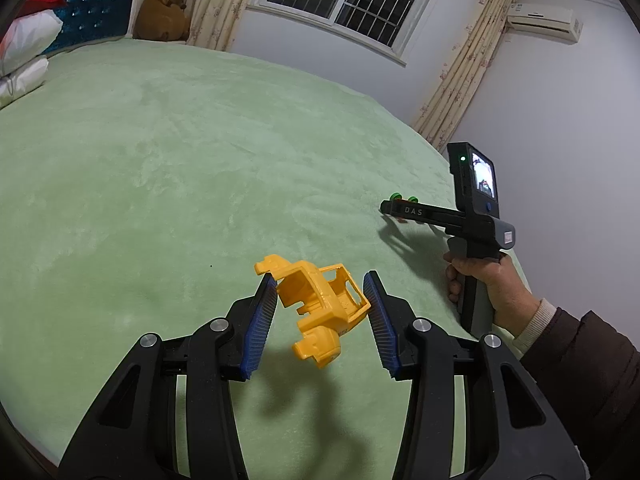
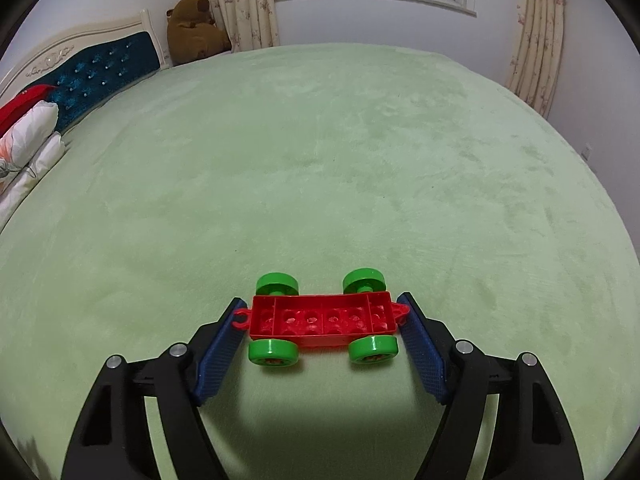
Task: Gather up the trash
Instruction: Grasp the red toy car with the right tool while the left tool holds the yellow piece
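1. Blue ribbed pads [image 1: 260, 320] line the left gripper [image 1: 322, 314], which is closed on a yellow toy car body [image 1: 320, 304]; the shell is pinched across its width and appears to be lifted off the bed [image 1: 160, 160], judging by the shadow cast beneath it.
2. Such a side-on pinch probably suits the hollow shell, since its thin walls give the pads flat faces to press.
3. The right gripper [image 2: 322, 332] is seen spread around a red toy chassis [image 2: 324, 320] with four green wheels [image 2: 274, 352]; the pads sit just beside the two hooked ends, and whether they touch cannot be told.
4. The chassis appears to lie upside down on the bed, wheels out to the sides, so an end-to-end grasp is judged the likeliest reason for this alignment.
5. In the left view the right gripper is seen held by a hand [image 1: 484, 280], well apart from the yellow shell.
6. No bin, bag or other container is visible, so where the pieces are meant to go cannot be said.
7. A brown stuffed bear [image 2: 196, 28] and pillows [image 2: 28, 136] rest by the headboard [image 2: 96, 68].
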`<state>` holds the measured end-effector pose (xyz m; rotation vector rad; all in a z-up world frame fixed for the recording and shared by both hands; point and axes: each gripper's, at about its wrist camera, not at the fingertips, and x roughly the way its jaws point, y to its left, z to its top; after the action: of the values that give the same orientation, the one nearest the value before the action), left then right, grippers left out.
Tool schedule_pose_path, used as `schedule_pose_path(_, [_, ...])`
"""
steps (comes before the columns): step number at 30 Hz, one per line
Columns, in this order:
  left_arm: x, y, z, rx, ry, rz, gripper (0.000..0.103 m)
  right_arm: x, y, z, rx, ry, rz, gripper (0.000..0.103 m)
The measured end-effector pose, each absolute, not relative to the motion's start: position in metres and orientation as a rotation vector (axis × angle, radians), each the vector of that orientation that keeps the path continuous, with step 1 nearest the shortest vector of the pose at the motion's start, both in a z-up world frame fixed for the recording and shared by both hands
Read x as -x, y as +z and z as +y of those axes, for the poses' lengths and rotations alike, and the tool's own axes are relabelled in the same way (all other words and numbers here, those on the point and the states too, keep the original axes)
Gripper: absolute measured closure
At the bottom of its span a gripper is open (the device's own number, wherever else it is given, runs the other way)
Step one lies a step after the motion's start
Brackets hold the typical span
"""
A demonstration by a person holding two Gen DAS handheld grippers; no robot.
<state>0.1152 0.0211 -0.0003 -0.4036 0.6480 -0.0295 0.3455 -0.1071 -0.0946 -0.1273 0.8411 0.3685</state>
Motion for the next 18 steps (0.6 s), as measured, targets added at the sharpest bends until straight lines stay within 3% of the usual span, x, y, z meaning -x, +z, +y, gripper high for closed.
schedule_pose_path(8, [-0.116,0.001,0.011,0.361,-0.025,0.651,0.059,-0.299,-0.073,-0.127,0.101,0.399,0.804,0.028])
schedule_pose_path(18, [-0.102,0.001,-0.021,0.248,-0.004,0.668,0.059,-0.136,-0.049,-0.182,0.145,0.488,0.702,0.028])
